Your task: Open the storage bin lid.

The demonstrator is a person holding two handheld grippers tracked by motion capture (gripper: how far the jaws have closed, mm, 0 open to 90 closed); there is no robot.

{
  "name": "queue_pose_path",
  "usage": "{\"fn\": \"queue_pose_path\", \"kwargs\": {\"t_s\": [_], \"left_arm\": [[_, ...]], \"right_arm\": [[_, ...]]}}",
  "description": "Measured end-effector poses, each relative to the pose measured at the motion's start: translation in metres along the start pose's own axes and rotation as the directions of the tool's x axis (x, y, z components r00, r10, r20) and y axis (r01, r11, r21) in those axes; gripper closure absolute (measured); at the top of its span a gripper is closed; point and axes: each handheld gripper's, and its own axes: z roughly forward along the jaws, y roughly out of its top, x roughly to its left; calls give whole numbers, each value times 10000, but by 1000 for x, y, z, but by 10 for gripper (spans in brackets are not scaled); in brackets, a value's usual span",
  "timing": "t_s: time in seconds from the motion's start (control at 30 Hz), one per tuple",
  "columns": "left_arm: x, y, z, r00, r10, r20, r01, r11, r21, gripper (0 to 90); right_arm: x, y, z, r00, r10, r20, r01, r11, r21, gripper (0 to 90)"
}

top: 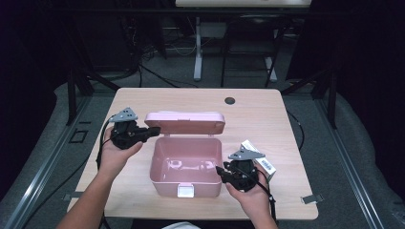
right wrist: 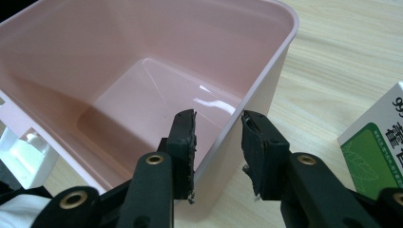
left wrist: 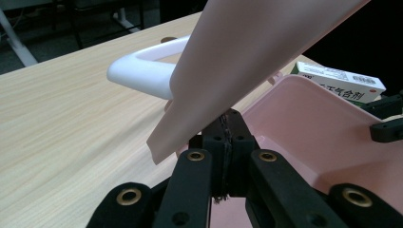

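R hand-held gripper (right wrist: 218,142) astride box (top: 185,164) wall, pads apart.

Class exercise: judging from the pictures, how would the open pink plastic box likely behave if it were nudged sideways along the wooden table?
The pink box looks empty and thin-walled, so probably light. Its glossy plastic would likely slide on the smooth table rather than tip. The raised lid might wobble on its hinge.

White-green carton (top: 258,159) on wooden table (top: 267,114)
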Motion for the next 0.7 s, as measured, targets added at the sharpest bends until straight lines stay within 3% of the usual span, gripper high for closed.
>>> {"fn": "queue_pose_path", "kwargs": {"t_s": [0.7], "left_arm": [[9, -7, 9, 9994, -281, -224, 284, 9995, 106, 896]], "right_arm": [[-2, 0, -1, 9998, 50, -202, -49, 10000, 44, 656]]}}
